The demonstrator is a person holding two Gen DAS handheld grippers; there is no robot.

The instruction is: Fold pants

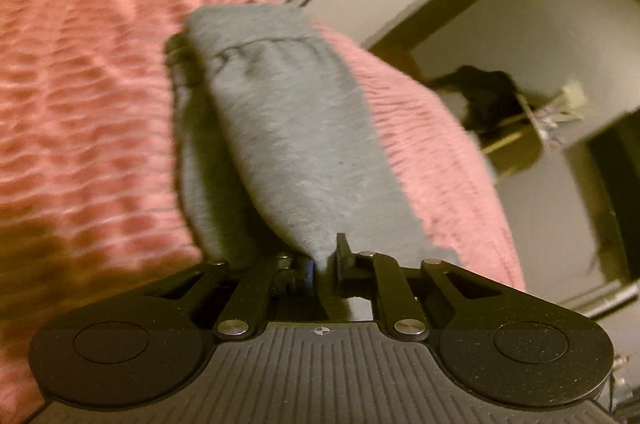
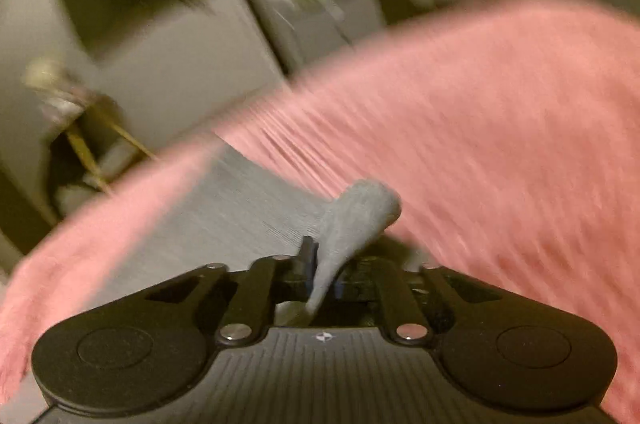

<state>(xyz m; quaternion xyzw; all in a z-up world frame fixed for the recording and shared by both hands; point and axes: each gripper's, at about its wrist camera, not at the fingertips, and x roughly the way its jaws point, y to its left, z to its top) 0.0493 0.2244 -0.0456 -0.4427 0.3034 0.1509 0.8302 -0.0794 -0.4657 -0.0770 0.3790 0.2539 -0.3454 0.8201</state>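
Observation:
The grey pants lie stretched away from me over a pink blanket in the left wrist view, with a gathered seam across their far part. My left gripper is shut on their near end, the cloth pinched between its black fingers. In the blurred right wrist view, my right gripper is shut on a bunched fold of the grey pants, which sticks up past the fingertips. More grey cloth spreads flat to the left of that fold over the pink blanket.
The pink blanket covers a bed whose edge falls away at the right of the left wrist view. Beyond it stand a pale wall, a dark opening and a wooden stand with a dark object. A pale door or cabinet shows blurred in the right wrist view.

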